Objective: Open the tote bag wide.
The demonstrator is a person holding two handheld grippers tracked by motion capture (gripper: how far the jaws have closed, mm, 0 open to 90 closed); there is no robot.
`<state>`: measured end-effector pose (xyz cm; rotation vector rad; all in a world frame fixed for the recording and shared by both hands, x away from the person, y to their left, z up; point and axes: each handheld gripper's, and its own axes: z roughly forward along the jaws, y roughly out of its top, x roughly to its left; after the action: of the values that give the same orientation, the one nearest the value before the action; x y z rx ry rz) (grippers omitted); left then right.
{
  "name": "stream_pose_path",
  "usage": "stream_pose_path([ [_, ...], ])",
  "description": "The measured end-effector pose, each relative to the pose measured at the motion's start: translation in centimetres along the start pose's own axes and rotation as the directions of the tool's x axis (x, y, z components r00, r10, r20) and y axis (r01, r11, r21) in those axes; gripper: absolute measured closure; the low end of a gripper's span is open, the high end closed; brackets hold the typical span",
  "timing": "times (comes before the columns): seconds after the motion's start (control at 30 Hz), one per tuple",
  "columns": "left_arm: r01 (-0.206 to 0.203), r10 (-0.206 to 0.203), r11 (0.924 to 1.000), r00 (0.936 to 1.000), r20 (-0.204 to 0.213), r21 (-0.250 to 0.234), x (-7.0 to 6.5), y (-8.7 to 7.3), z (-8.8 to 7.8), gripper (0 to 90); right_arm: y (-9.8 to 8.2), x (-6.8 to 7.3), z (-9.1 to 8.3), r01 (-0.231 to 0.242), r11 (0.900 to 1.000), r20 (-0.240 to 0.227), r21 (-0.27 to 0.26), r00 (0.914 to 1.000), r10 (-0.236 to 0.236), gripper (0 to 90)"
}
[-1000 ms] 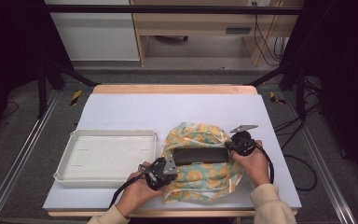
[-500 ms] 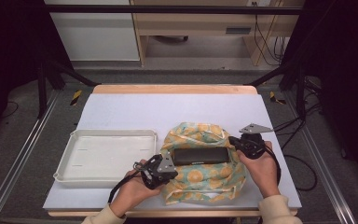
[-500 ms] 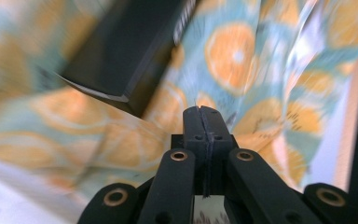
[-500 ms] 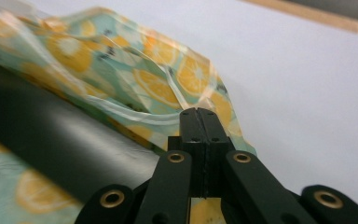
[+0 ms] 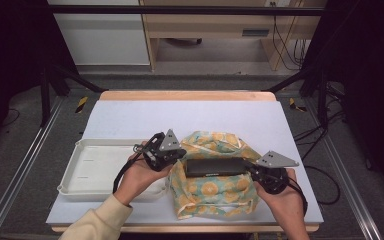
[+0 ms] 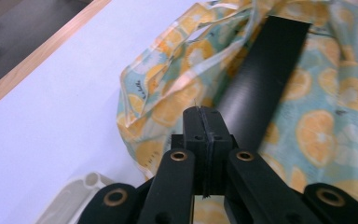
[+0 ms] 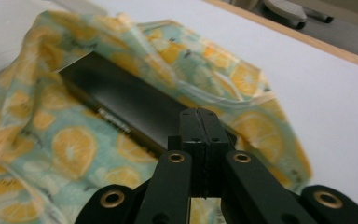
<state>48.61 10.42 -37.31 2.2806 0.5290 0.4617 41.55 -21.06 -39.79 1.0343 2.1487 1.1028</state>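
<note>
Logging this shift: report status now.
Left gripper and right gripper shut, empty, lifted off the load. Long black rectangular box lies on the orange-slice-print fabric bag. White plastic tray alongside; nothing blocking.

A pale turquoise cloth bag printed with orange citrus slices (image 5: pixel 212 187) lies on a pale lilac-white table top edged in light wood (image 5: pixel 190 114), a long matt black box with small white lettering (image 5: pixel 215 166) on it, beside a plain off-white plastic tray (image 5: pixel 87 172).
</note>
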Motion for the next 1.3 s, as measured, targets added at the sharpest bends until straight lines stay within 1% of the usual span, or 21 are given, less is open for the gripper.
stream_pose_path([
  [0.07,0.005,-0.005,0.9999,1.0,0.0,0.012,0.3,0.2,0.9,90.0,-0.3,0.5,0.3,0.021,1.0,-0.015,0.016,0.9997,-0.02,90.0],
  [0.17,-0.002,0.001,0.9988,0.9998,0.017,0.049,0.5,0.1,2.4,90.0,-1.0,0.9,0.9,0.038,0.999,-0.026,0.039,0.999,-0.037,90.0],
  [0.27,-0.012,0.012,0.9961,0.9999,0.0,0.088,0.7,-0.1,3.8,90.0,-1.7,1.2,1.8,0.05,0.997,-0.055,0.063,0.9974,-0.047,90.0],
  [0.33,-0.005,0.007,0.9938,0.9999,-0.015,0.111,1.0,-0.2,4.7,90.0,-2.0,1.6,2.5,0.063,0.995,-0.079,0.081,0.9952,-0.057,90.0],
  [0.4,0.001,0.003,0.9889,0.9997,-0.024,0.149,1.3,-0.4,5.7,90.0,-2.4,2.0,3.3,0.074,0.991,-0.089,0.11,0.994,-0.064,90.0],
  [0.47,0.01,-0.006,0.9856,0.9997,-0.022,0.169,1.6,-0.6,6.6,90.0,-3.0,2.1,3.9,0.076,0.987,-0.097,0.142,0.9934,-0.063,90.0],
  [0.6,0.015,-0.005,0.9771,0.999,-0.045,0.212,1.9,-0.9,8.0,90.0,-3.9,2.2,4.5,0.064,0.982,-0.105,0.178,0.9934,-0.046,90.0],
  [0.63,0.022,-0.011,0.9745,0.9988,-0.048,0.223,2.1,-1.0,8.3,90.0,-4.2,2.2,4.7,0.056,0.981,-0.106,0.185,0.9937,-0.037,90.0],
  [0.67,0.032,-0.021,0.9728,0.9985,-0.052,0.229,2.2,-1.1,8.6,90.0,-4.3,2.2,4.8,0.06,0.979,-0.107,0.197,0.9935,-0.039,90.0],
  [0.77,0.056,-0.046,0.9676,0.9978,-0.048,0.246,2.6,-1.1,9.2,90.0,-4.6,2.3,5.0,0.063,0.974,-0.113,0.215,0.9928,-0.039,90.0],
  [0.83,0.054,-0.044,0.9646,0.9979,-0.047,0.258,2.5,-1.0,9.4,90.0,-4.7,2.3,5.1,0.064,0.974,-0.116,0.216,0.9924,-0.04,90.0],
  [0.87,0.049,-0.038,0.9607,0.9983,-0.044,0.273,2.5,-1.0,9.5,90.0,-4.7,2.4,5.1,0.062,0.974,-0.119,0.217,0.9922,-0.036,90.0],
  [0.9,0.054,-0.043,0.9599,0.998,-0.047,0.275,2.5,-1.0,9.5,90.0,-4.6,2.3,5.1,0.06,0.975,-0.12,0.214,0.9922,-0.035,90.0],
  [0.97,0.059,-0.049,0.9666,0.9978,-0.045,0.249,2.5,-0.9,9.0,90.0,-4.4,2.4,4.9,0.059,0.978,-0.125,0.202,0.9916,-0.035,90.0],
  [1.0,0.056,-0.05,0.9727,0.9981,-0.035,0.225,2.4,-0.8,8.5,90.0,-4.3,2.4,4.8,0.061,0.979,-0.125,0.196,0.9914,-0.036,90.0],
  [1.03,0.061,-0.055,0.9777,0.9979,-0.033,0.201,2.2,-0.6,7.9,90.0,-4.2,2.5,4.6,0.06,0.981,-0.126,0.186,0.9914,-0.037,90.0],
  [1.07,0.054,-0.05,0.9816,0.9983,-0.031,0.183,2.1,-0.5,7.2,90.0,-4.0,2.5,4.3,0.062,0.983,-0.13,0.175,0.9907,-0.039,90.0],
  [1.1,0.057,-0.053,0.9868,0.9981,-0.03,0.152,1.9,-0.3,6.6,90.0,-3.8,2.5,4.1,0.065,0.984,-0.131,0.168,0.9904,-0.043,90.0],
  [1.13,0.056,-0.052,0.9899,0.9981,-0.032,0.13,1.7,-0.1,5.8,90.0,-3.5,2.5,3.8,0.062,0.985,-0.13,0.161,0.9907,-0.041,90.0],
  [1.2,0.056,-0.054,0.9945,0.9981,-0.03,0.089,1.6,0.2,4.1,90.0,-3.0,2.3,3.3,0.064,0.987,-0.125,0.148,0.9911,-0.045,90.0],
  [1.3,0.058,-0.056,0.9969,0.9978,-0.034,0.054,1.6,-0.1,2.3,90.0,-2.1,1.4,2.7,0.05,0.99,-0.117,0.132,0.9925,-0.035,90.0],
])
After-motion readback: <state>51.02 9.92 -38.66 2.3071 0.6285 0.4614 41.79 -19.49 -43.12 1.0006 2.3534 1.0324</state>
